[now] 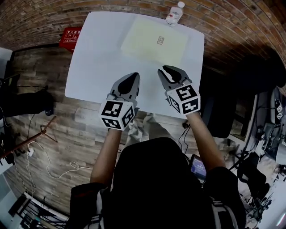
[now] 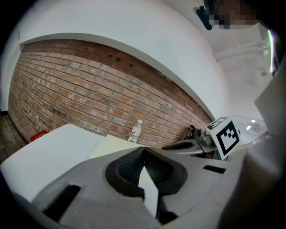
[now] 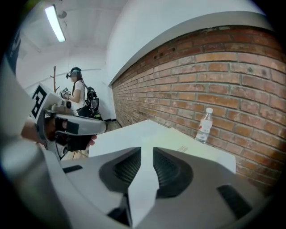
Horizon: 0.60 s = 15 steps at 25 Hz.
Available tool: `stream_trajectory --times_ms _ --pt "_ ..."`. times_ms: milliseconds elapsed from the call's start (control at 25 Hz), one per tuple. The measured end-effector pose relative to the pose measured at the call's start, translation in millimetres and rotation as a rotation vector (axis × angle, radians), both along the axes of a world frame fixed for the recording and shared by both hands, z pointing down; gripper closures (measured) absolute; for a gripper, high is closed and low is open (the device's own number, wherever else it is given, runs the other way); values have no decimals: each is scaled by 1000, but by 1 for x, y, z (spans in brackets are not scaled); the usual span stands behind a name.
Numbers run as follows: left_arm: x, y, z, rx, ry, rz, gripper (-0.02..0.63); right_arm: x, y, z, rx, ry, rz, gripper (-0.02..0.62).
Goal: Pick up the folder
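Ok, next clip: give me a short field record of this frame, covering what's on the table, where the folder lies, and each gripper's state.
surface: white rectangular table
target: pale yellow flat folder, lying flat on the table's far half, untouched
other item: clear plastic water bottle, upright at the far edge, beside the folder
left gripper: jaws together, empty, above the table's near part
right gripper: jaws slightly apart, nothing between them, above the table's near part
task status: folder not yet reached
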<state>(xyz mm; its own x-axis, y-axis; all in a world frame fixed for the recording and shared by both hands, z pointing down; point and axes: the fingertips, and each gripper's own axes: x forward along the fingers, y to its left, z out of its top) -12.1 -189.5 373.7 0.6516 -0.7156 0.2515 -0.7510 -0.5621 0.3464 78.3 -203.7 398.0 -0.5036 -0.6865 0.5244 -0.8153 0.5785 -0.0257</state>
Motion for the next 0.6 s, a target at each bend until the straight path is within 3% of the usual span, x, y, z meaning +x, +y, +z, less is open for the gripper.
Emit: stream_trajectory --times_ms 320,600 --pt "0 1 38 -80 0 -31 592 7 -29 60 -72 247 -93 423" --pt "-3 4 69 -137 6 -59 592 16 -58 94 -33 465 -155 397"
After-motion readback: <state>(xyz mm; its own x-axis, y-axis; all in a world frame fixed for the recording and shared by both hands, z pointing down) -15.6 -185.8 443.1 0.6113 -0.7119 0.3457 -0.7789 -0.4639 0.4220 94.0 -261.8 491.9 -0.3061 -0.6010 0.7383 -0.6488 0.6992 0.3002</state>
